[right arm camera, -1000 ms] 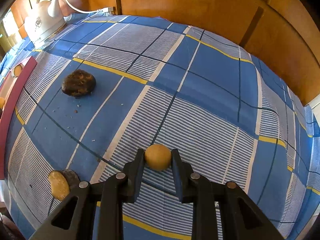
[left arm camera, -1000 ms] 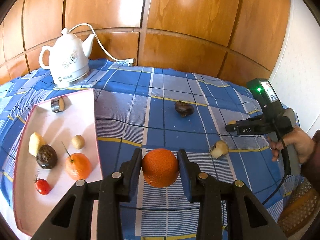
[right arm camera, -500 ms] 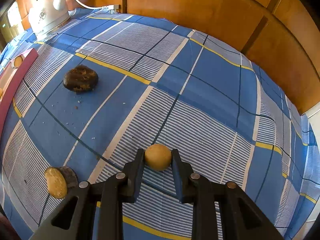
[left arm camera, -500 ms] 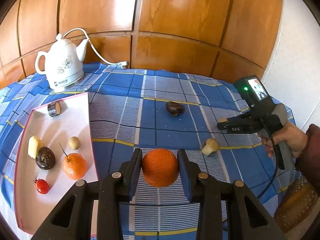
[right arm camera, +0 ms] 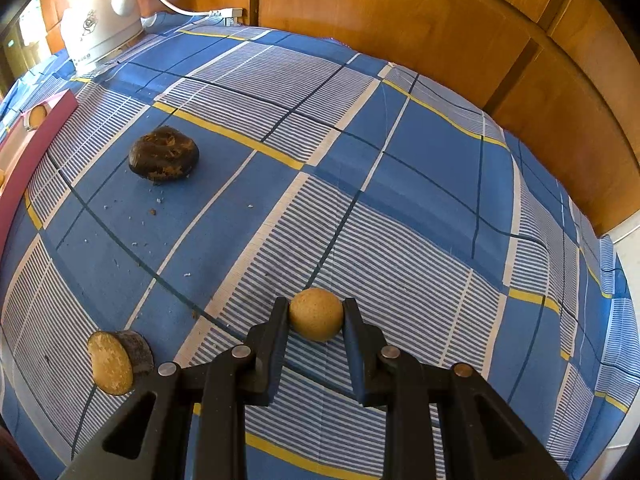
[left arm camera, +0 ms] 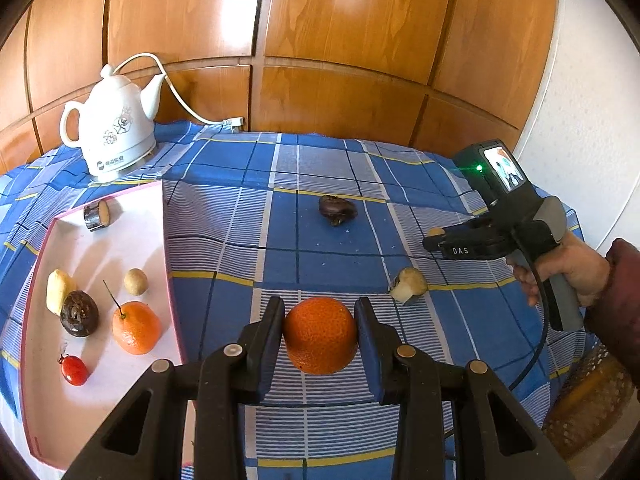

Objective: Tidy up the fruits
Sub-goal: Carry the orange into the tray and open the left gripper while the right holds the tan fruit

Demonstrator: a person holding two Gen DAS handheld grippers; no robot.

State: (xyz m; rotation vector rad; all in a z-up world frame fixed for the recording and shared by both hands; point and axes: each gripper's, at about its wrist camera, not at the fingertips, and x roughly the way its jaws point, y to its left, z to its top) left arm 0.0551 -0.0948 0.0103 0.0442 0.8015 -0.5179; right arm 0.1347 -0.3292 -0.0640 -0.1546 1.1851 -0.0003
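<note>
clamping a dimpled orange [left arm camera: 320, 334] in left gripper [left arm camera: 320, 336], right gripper [right arm camera: 316, 314] pinching small tan fruit [right arm camera: 316, 314]

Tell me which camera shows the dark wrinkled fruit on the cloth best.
The right wrist view: the dark wrinkled fruit sits large and sharp there, showing tan patches and crumbs beside it. The left wrist view shows it only small and distant, mid-cloth, with little surface detail.
</note>
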